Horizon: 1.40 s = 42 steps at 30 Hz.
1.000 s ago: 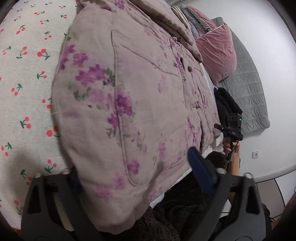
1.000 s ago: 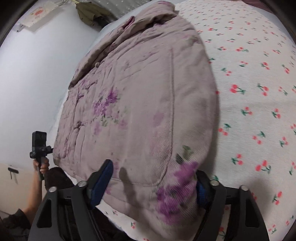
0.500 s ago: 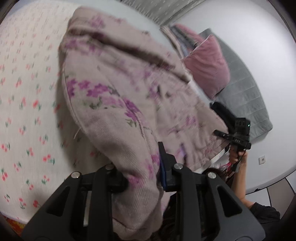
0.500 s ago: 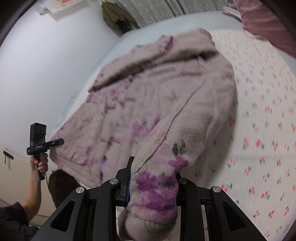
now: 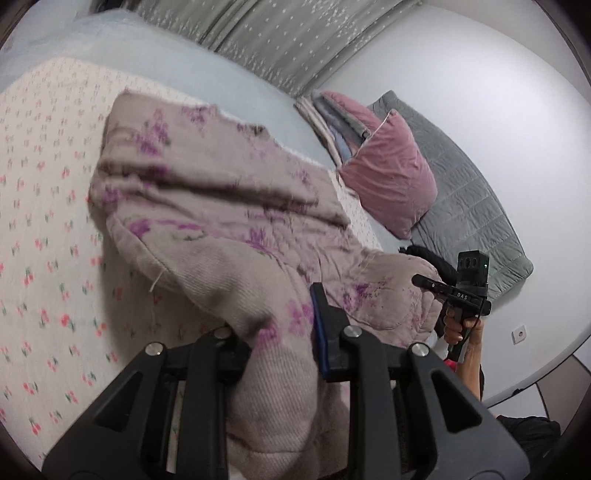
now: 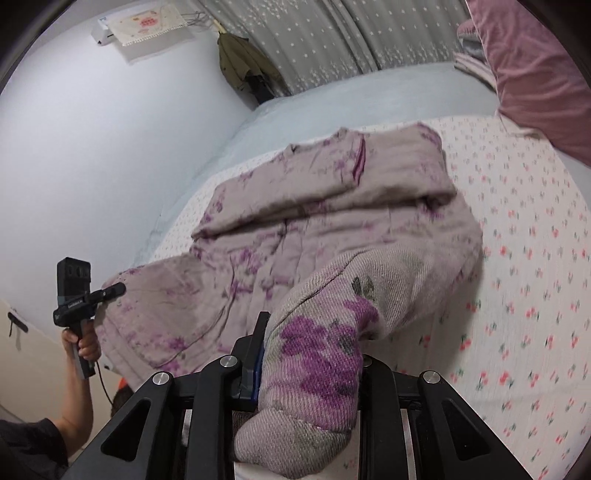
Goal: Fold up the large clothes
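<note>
1. Left tongs (image 5: 279, 345) clenched on a bunched bottom corner of the quilted floral jacket (image 5: 229, 221), blue-lined pad (image 5: 318, 332) pressed against the fabric on the right side.
2. Right tongs (image 6: 310, 363) clamped likewise on the other bottom corner of the quilted floral jacket (image 6: 332, 229), a big purple flower print squeezed between the pads, cloth drooping over the front of the frame.
3. Both gripped corners raised off the bed; rest of the garment lying on the cherry-print bedsheet (image 5: 44, 258), upper part creased across in a long horizontal fold, collar end farthest away.
4. In the right wrist view, same cherry-print bedsheet (image 6: 535, 258) bare to the right of the jacket, pale blue bedding beyond it.
5. Pink velvet pillow (image 5: 388, 181) propped near the far right of the bed, leaning on a grey quilted headboard cushion (image 5: 469, 199); folded fabrics stacked just behind the pillow.
6. Grey star-patterned curtain (image 5: 288, 40) along the back wall.
7. Seen from each wrist camera at the jacket's near edge: the opposite handheld gripper unit (image 5: 467, 291), gripped by a bare hand (image 5: 460, 326); same for the unit (image 6: 74, 291) and hand (image 6: 83, 339) on the other side.
8. Olive coat (image 6: 243, 62) hanging beside the curtain; wall-mounted air conditioner (image 6: 144, 26) under a cloth cover.
</note>
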### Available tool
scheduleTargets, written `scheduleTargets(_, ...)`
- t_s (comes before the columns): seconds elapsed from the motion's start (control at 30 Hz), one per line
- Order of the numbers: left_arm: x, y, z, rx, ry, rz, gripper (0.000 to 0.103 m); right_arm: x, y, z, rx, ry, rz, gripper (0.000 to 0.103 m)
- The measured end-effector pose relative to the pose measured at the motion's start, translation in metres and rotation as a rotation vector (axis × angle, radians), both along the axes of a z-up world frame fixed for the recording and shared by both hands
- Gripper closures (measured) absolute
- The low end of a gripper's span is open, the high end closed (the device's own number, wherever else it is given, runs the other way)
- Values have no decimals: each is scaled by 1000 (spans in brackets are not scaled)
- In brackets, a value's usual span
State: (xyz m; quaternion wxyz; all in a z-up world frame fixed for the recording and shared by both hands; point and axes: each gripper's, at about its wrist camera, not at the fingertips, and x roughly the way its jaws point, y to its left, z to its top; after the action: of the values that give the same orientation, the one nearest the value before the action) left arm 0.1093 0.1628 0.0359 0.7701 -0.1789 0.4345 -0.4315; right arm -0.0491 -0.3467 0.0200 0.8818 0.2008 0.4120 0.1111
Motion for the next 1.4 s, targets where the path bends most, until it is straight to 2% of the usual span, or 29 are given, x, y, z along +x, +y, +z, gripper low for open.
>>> scheduleTargets(0.2, 33, -3, 27, -61, -72, 77, 77, 33, -16, 24, 0, -77, -54, 77)
scheduleTargets(0.3, 70, -4, 38, -82, -90, 143, 77, 58, -33, 30, 31, -103, -99, 77)
scheduleTargets(0.4, 116, -9, 46, -98, -99, 200, 77, 96, -54, 37, 21, -138, -157, 77)
scheduleTargets(0.53, 181, -23, 45, -76, -112, 280, 77, 153, -86, 38, 14, -160, -245, 77)
scheduleTargets(0.63, 228, -39, 30, -40, -107, 333, 77, 194, -114, 28, 30, -155, -312, 77)
scheduleTargets(0.73, 271, -63, 0, 25, -102, 366, 77, 239, -143, 3, 86, -118, -350, 77)
scheduleTargets(0.8, 292, -76, -27, 72, -60, 391, 76, 268, -157, -23, 120, -53, -372, 77)
scheduleTargets(0.87, 312, -86, -60, 109, 10, 421, 75, 294, -162, -52, 102, 29, -400, 76)
scheduleTargets(0.93, 319, -89, -80, 108, 57, 436, 73, 311, -163, -77, 78, 65, -414, 75)
scheduleTargets(1.0, 320, -87, -85, 83, 71, 439, 72, 315, -161, -85, 67, 54, -415, 74)
scheduleTargets(1.1, 315, -79, -71, 49, 95, 404, 63, 313, -160, -80, 65, 55, -398, 72)
scheduleTargets(1.17, 311, -73, -59, 36, 91, 389, 42, 308, -163, -68, 107, 62, -367, 67)
scheduleTargets(1.2, 305, -66, -48, 22, 72, 395, 35, 301, -167, -62, 141, 58, -356, 66)
scheduleTargets(1.23, 304, -64, -42, 17, 59, 405, 20, 295, -169, -58, 168, 51, -348, 63)
scheduleTargets(1.27, 300, -58, -35, 9, 38, 424, 12, 288, -172, -50, 198, 42, -338, 61)
scheduleTargets(1.33, 292, -45, -23, -14, 19, 434, 12, 279, -175, -39, 245, 34, -320, 59)
scheduleTargets(1.4, 289, -36, -22, 2, 31, 431, 11, 272, -180, -36, 315, 26, -308, 55)
